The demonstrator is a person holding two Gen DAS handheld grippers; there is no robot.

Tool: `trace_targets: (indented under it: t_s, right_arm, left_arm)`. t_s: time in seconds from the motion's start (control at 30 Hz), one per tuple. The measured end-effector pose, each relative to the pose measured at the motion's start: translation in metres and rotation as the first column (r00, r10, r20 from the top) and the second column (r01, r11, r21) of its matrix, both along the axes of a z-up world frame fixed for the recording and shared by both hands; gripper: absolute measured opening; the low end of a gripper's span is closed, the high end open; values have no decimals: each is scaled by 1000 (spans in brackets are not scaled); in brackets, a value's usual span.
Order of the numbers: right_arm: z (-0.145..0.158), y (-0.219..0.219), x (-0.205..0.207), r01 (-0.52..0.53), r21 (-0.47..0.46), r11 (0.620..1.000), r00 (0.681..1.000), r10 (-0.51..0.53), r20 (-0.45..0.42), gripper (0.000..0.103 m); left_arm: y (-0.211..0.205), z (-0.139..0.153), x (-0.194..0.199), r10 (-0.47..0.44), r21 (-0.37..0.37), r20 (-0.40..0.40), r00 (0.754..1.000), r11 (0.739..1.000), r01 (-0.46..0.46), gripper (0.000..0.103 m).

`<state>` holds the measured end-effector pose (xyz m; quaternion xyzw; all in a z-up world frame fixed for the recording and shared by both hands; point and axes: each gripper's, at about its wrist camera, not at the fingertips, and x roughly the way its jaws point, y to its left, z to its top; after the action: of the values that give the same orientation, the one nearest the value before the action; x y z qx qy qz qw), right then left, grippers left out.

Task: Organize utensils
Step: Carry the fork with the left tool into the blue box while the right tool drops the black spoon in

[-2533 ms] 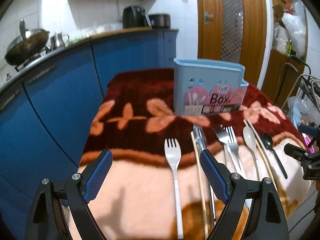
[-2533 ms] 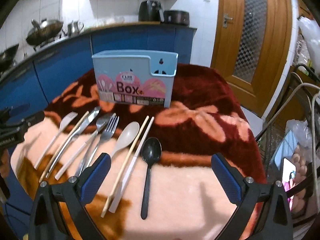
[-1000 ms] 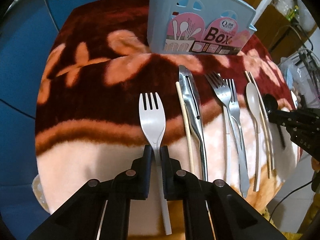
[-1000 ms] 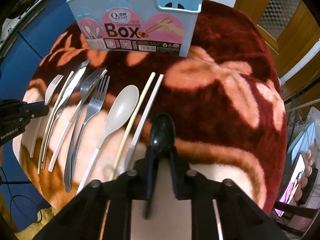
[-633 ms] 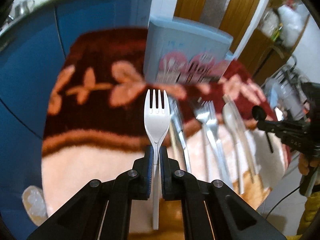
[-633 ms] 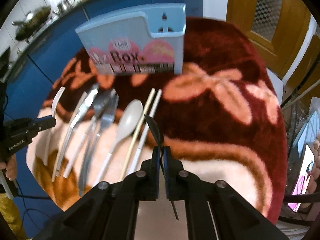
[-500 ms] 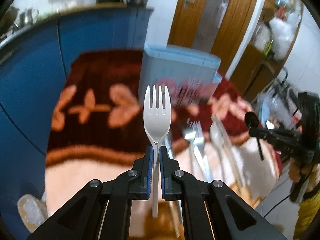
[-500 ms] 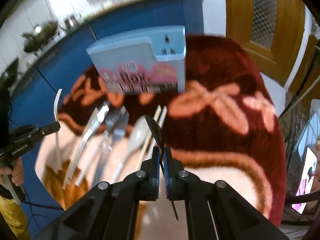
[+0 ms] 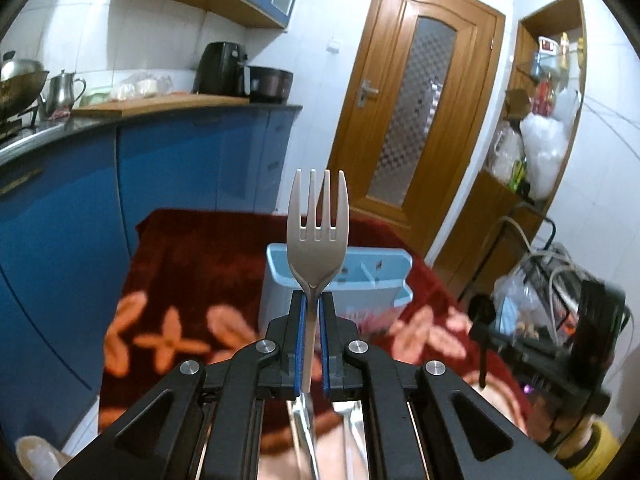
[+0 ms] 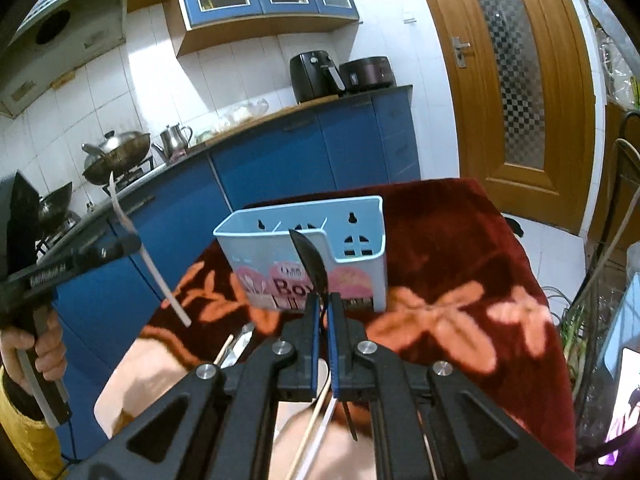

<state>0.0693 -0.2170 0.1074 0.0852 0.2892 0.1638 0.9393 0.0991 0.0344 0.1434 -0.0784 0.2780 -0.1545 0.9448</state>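
Reading "Box", perhaps "Qian", the holder (image 10: pixel 304 256) faces tools clamping fork (image 9: pixel 317 232) and spoon (image 10: pixel 312 266).

The black left gripper (image 9: pixel 313 300), its blue-padded jaws clamped on the neck of a white plastic fork (image 9: pixel 316 232), holds it tines-up above a dark red floral blanket (image 9: pixel 192 264). A pale blue plastic utensil box (image 9: pixel 372 284) stands just beyond.

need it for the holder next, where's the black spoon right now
The black spoon is clamped in the right gripper, lifted off the blanket, bowl up, in front of the blue utensil box.
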Motion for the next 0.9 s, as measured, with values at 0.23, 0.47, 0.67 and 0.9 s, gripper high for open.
trace_targets:
  t_s: [0.23,0.47,0.67,0.9]
  right_arm:
    - [-3,-1,19,-6,6,1000,999,5,33,5]
    - [3,-2,38,-6,46,999,996,2,84,5]
    - [8,6,64,6,79,997,982,-21,190,6]
    - [5,11,114,3,190,982,971,-48,232,6]
  left_arm:
    - [-11,28,34,28,-11,73,997,1000,-27,6]
    - [-26,29,68,48,48,129,990,997,-55,6]
    - [-32,3,91,66,86,110,992,993,-75,6]
    - [-28,-24,104,66,80,96,993,994,-74,6]
